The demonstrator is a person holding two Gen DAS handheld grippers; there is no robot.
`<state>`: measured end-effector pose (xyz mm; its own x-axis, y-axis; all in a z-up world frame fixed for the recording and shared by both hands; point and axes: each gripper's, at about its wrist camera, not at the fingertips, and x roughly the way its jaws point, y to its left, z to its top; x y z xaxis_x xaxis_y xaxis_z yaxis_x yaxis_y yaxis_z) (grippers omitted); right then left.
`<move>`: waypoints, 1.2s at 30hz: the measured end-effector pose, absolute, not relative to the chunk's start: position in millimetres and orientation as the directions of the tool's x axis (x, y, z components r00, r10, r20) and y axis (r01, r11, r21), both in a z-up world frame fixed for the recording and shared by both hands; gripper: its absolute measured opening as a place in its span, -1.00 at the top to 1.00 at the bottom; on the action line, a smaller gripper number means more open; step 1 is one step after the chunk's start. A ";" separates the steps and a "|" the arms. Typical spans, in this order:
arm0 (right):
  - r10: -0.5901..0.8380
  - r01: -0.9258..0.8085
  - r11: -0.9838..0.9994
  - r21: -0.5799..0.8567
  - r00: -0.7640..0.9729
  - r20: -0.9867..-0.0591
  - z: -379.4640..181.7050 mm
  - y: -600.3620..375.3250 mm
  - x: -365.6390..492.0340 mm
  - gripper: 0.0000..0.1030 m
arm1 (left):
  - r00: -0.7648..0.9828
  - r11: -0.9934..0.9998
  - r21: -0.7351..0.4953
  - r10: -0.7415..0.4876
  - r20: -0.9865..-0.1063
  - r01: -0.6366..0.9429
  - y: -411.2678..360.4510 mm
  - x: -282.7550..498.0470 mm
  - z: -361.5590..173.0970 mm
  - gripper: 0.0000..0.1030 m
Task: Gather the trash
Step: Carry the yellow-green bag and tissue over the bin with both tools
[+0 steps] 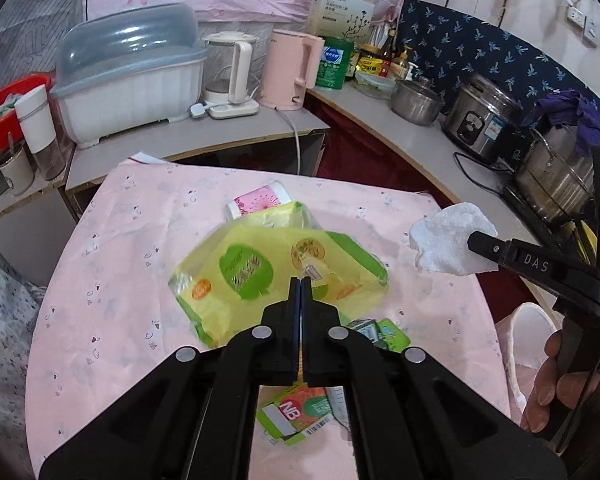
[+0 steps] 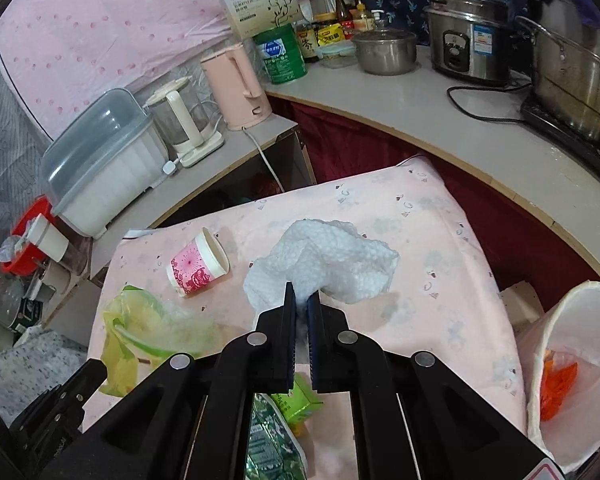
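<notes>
My left gripper point(image 1: 301, 280) is shut on a yellow-green plastic bag point(image 1: 260, 268) and holds it over the pink table point(image 1: 120, 280). My right gripper point(image 2: 303, 292) is shut on a crumpled white paper towel point(image 2: 332, 264), lifted above the table; it also shows in the left wrist view point(image 1: 448, 240). A pink paper cup point(image 2: 198, 268) lies on its side on the table. A green carton point(image 2: 296, 402) and an orange-green wrapper point(image 1: 296, 410) lie near the front edge. A white trash bin point(image 2: 580, 360) with orange trash inside stands at the table's right.
Counters wrap the back and right with a dish box point(image 1: 128, 80), kettles point(image 1: 288, 68), a rice cooker point(image 2: 466, 36) and steel pots point(image 2: 572, 84). A power cord point(image 2: 484, 112) lies on the right counter.
</notes>
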<state>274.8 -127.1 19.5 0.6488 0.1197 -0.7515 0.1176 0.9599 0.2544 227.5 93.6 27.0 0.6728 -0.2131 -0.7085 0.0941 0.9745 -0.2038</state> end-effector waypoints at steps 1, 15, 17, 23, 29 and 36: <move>0.117 0.121 0.959 0.257 0.656 -0.745 23.7 -131.5 268.9 0.89 | 0.679 0.973 -0.203 -0.220 -0.701 0.106 88.5 223.4 32.7 1.00; 0.055 0.220 0.928 0.300 0.717 -0.695 49.7 -207.7 170.0 0.89 | 0.668 0.960 -0.204 -0.280 -0.689 0.192 37.8 178.5 52.5 0.78; 0.055 0.229 0.924 0.308 0.714 -0.698 44.0 -212.5 161.4 0.89 | 0.667 0.969 -0.190 -0.245 -0.704 0.155 49.0 179.1 42.1 0.19; 0.085 0.248 0.902 0.354 0.702 -0.707 18.9 -212.8 156.9 0.89 | 0.642 0.986 -0.159 -0.153 -0.751 0.050 104.2 193.8 1.6 -0.16; 0.114 0.229 0.904 0.362 0.687 -0.718 0.2 -187.4 177.0 0.89 | 0.586 0.979 -0.204 -0.148 -0.797 -0.029 147.5 224.5 -35.1 -0.18; 0.150 0.185 0.912 0.365 0.678 -0.720 -10.8 -156.5 206.2 0.89 | 0.580 0.977 -0.213 -0.167 -0.797 -0.013 148.1 261.6 -52.8 -0.30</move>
<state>206.2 -156.5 -10.8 0.6776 0.1501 -0.7200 0.1855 0.9124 0.3648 261.6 148.1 -52.8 0.5799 -0.1667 -0.7975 -0.0128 0.9769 -0.2135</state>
